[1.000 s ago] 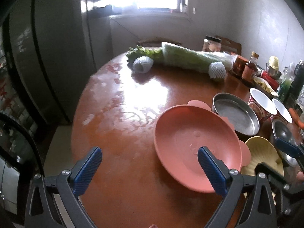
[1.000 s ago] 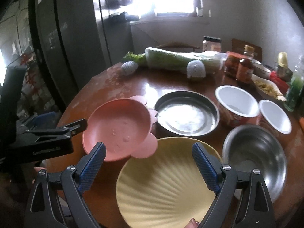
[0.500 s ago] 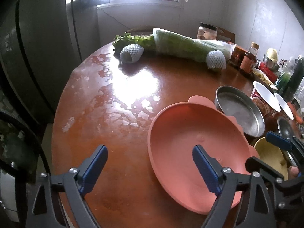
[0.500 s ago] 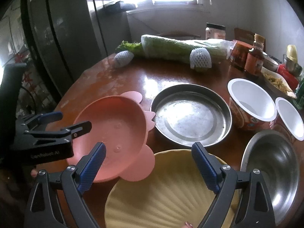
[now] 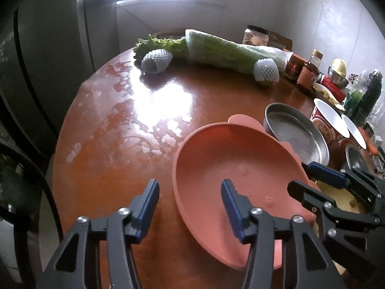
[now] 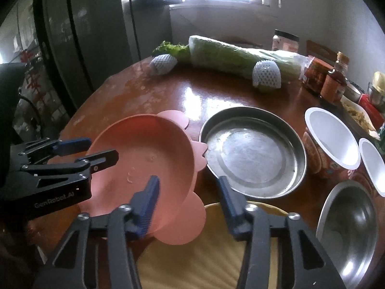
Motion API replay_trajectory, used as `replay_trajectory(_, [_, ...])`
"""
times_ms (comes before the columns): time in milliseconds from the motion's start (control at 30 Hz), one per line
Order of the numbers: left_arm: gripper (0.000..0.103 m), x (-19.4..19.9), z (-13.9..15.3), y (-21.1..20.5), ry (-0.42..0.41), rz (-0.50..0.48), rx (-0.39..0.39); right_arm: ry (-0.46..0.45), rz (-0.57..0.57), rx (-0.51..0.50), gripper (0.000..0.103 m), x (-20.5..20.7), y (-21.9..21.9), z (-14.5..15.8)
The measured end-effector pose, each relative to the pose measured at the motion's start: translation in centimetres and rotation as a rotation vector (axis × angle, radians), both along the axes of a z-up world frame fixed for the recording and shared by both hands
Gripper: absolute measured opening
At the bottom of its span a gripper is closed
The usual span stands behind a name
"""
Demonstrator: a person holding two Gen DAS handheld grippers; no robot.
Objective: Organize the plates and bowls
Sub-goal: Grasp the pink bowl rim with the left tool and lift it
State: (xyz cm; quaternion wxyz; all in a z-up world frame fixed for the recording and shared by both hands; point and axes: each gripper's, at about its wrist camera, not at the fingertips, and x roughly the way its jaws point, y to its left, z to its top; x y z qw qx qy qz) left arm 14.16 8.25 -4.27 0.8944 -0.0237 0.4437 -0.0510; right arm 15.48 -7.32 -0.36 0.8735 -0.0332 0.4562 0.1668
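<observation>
A pink flower-rimmed plate [image 5: 240, 163] lies on the round brown table [image 5: 115, 149], its near petal overlapping a yellow scalloped plate [image 6: 192, 260]. My left gripper [image 5: 190, 200] straddles the pink plate's left rim, one finger outside and one over the dish. Its jaws are closing, and the pads stand clear of the rim. My right gripper [image 6: 189, 200] straddles the same plate's right rim near the petal. Its jaws are closing too, with a gap showing on both sides. The left wrist view catches the right gripper [image 5: 310, 183] at the plate's far side.
A steel pan [image 6: 252, 154] sits right of the pink plate, with a steel bowl [image 6: 346, 221] and two white paper cups [image 6: 329, 139] beyond it. A wrapped cabbage [image 6: 235, 57], netted fruit and jars line the back edge. A dark fridge stands left.
Both grippers have come forward and down onto the pink plate from either side, and both pairs of jaws have narrowed from wide open.
</observation>
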Motion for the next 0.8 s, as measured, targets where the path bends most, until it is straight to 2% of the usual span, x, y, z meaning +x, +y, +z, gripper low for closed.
replay_trajectory(100, [0.042,-0.1,-0.1,-0.3,0.005,-0.016,-0.013,0.009,0.013,0.005,0.036,0.1,0.2,-0.1])
replay_trajectory(167, [0.041,0.0,-0.1,-0.3,0.008,-0.016,-0.015,0.013,0.026,0.005,0.031,0.0,0.5,-0.1])
replay_trajectory(333, [0.041,0.0,0.3,0.5,0.005,0.01,-0.019,0.019,0.043,0.016,0.031,-0.3,1.1,0.3])
replay_trajectory(533, [0.041,0.1,1.5,2.1,-0.017,0.038,0.016,0.016,0.077,0.055,0.031,-1.4,2.6,1.8])
replay_trajectory(667, [0.041,0.6,1.2,2.4,-0.003,0.041,0.065,0.037,0.074,0.085,0.031,-2.4,3.7,2.0])
replay_trajectory(800, [0.041,1.0,0.9,2.5,0.012,0.035,0.071,0.062,0.056,0.113,0.031,-3.3,4.2,1.6])
